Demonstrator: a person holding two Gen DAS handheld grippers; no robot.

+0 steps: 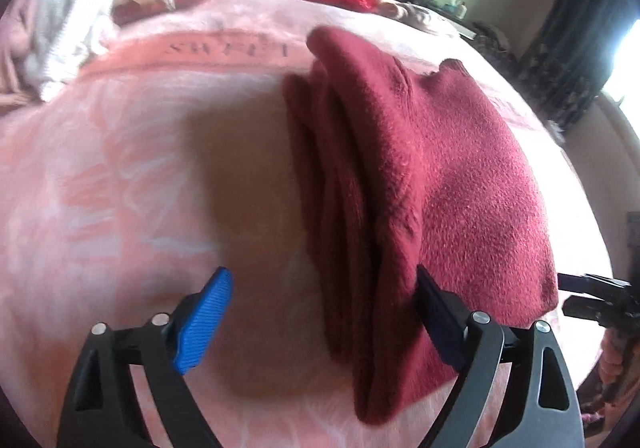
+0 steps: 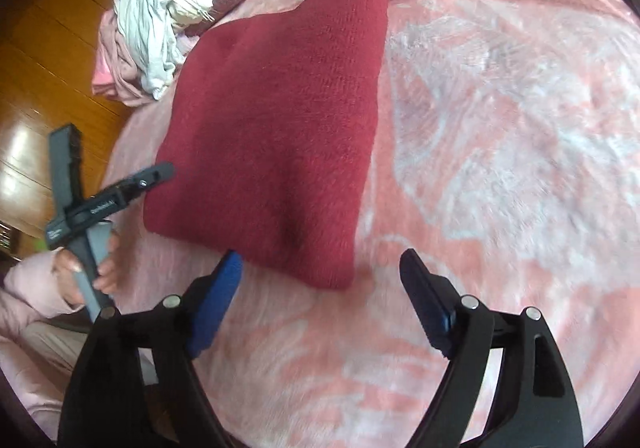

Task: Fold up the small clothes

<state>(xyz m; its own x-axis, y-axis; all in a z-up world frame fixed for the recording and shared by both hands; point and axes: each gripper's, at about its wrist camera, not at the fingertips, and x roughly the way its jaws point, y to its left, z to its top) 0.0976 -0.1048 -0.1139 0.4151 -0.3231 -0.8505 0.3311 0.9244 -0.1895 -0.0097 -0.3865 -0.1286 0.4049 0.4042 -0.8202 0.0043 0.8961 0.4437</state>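
Both the left gripper [image 1: 324, 312] and right gripper [image 2: 320, 288] stood wide, empty, beside the folded maroon knitted sweater [image 2: 276, 128], seemingly released to lie flat on the bed

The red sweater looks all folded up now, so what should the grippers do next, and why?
Probably lift both away and reach for the next piece in the clothes pile. The red sweater lies folded flat on the pink blanket, and the left gripper and right gripper both stand open, gripping nothing.
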